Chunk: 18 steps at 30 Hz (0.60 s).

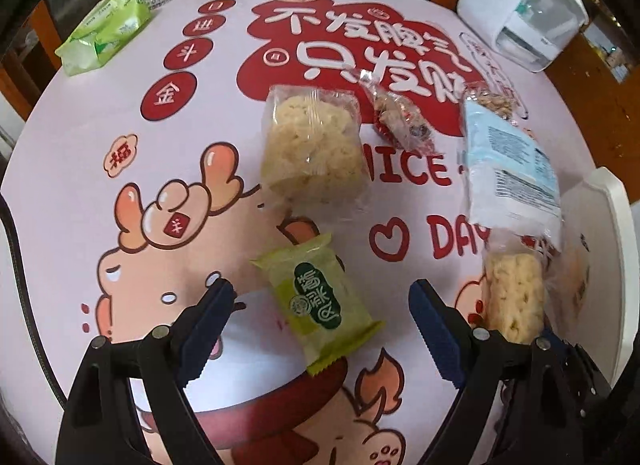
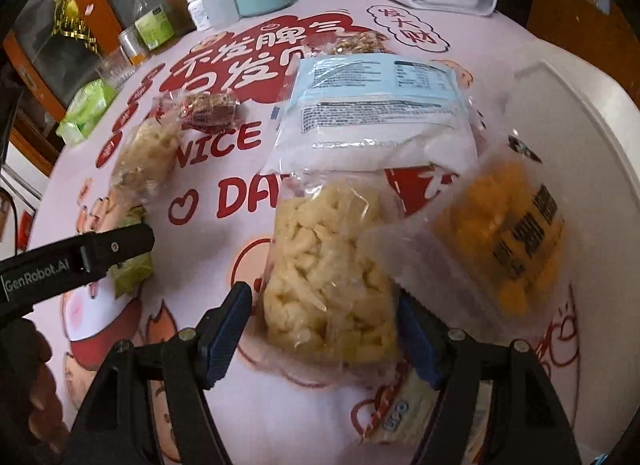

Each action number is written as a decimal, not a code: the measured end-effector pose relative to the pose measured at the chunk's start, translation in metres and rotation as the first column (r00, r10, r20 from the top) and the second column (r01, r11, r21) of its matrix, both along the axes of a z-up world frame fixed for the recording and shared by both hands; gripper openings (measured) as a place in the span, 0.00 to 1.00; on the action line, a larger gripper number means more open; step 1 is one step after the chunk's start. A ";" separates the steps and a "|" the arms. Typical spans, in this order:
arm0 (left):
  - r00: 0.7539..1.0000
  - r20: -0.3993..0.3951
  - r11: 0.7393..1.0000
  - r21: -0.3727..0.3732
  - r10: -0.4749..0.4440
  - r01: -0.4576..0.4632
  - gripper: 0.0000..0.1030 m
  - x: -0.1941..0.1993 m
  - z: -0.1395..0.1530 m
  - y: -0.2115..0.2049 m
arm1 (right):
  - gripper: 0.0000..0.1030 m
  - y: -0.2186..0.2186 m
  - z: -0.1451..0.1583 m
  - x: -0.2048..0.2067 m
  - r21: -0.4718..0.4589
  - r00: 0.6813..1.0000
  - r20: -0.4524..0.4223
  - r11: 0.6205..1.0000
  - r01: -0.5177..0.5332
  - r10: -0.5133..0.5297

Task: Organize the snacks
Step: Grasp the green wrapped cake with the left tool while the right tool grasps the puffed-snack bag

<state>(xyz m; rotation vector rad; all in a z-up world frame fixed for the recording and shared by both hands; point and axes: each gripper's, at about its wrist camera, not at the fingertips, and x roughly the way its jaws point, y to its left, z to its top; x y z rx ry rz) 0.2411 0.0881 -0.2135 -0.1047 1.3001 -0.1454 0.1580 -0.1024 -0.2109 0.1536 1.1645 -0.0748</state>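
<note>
Snacks lie scattered over the cartoon tablecloth [image 1: 80, 153], and I'll place them all against its big "NICE DAY" lettering [image 1: 416, 169]. Far to the left of the words, near the cloth's edge, sits a green tissue pack [image 1: 106, 31], not a snack by the look of it. Just left of "NICE" is a clear bag of pale puffs [image 1: 310, 143]. Below the heart lies a small green packet [image 1: 318, 303], and the left gripper [image 1: 320, 319] hangs over it with its jaws wide apart, one finger on each side, neither pad touching. Above "NICE" is a red-wrapped sweet [image 1: 400, 117]. Over the "DAY" end a blue-and-white bag [image 2: 372, 105] lies partly on a second clear bag of puffs [image 2: 332, 265]; the right gripper [image 2: 324, 319] straddles that bag's near end, jaws spread, not pressing as far as I can tell. Right of it an orange snack pack [image 2: 508, 233] rests on a white tray [image 2: 580, 113].

All of these look light, with thin, slippery, crackly film and brittle contents. I'd pinch across the narrow width, gently, or by a sealed end, since hard squeezing would likely crush the puffs.
</note>
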 end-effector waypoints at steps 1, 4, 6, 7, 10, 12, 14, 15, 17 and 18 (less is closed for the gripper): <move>1.000 -0.006 1.000 0.004 0.006 -0.006 0.80 0.001 -0.003 -0.001 | 0.65 0.002 0.000 0.001 -0.019 1.000 0.005 1.000 -0.006 0.006; 0.999 -0.032 0.999 0.026 0.019 -0.019 0.66 0.001 -0.010 -0.001 | 0.60 0.009 -0.001 0.001 -0.067 0.999 0.010 0.997 -0.042 0.043; 1.000 -0.017 0.999 0.044 0.021 -0.020 0.56 0.001 -0.009 -0.001 | 0.60 0.008 0.000 0.000 -0.065 0.999 0.015 0.997 -0.048 0.049; 1.000 -0.015 0.999 0.045 0.020 -0.020 0.48 0.000 -0.008 -0.001 | 0.59 0.008 0.000 -0.001 -0.063 0.998 0.017 0.997 -0.053 0.054; 1.000 -0.017 0.999 0.037 0.024 -0.023 0.41 -0.004 -0.007 -0.001 | 0.59 0.009 0.003 -0.005 -0.033 0.998 0.021 0.997 -0.063 0.063; 1.000 -0.017 0.999 0.038 0.019 -0.018 0.40 -0.008 -0.007 0.000 | 0.59 0.011 0.008 -0.010 -0.008 0.997 0.028 0.997 -0.071 0.071; 1.000 -0.024 0.999 0.043 0.013 -0.012 0.40 -0.013 -0.007 0.001 | 0.59 0.012 0.013 -0.015 0.008 0.996 0.038 0.997 -0.081 0.081; 1.000 -0.028 0.999 0.044 0.010 -0.009 0.39 -0.016 -0.006 0.002 | 0.59 0.013 0.017 -0.018 0.021 0.995 0.045 0.996 -0.089 0.088; 0.999 -0.035 0.999 0.044 0.006 -0.005 0.39 -0.023 -0.004 0.002 | 0.59 0.013 0.025 -0.025 0.038 0.994 0.058 0.994 -0.100 0.097; 0.999 -0.036 0.999 0.043 0.003 -0.002 0.39 -0.025 -0.001 0.004 | 0.59 0.013 0.030 -0.029 0.044 0.993 0.065 0.994 -0.104 0.101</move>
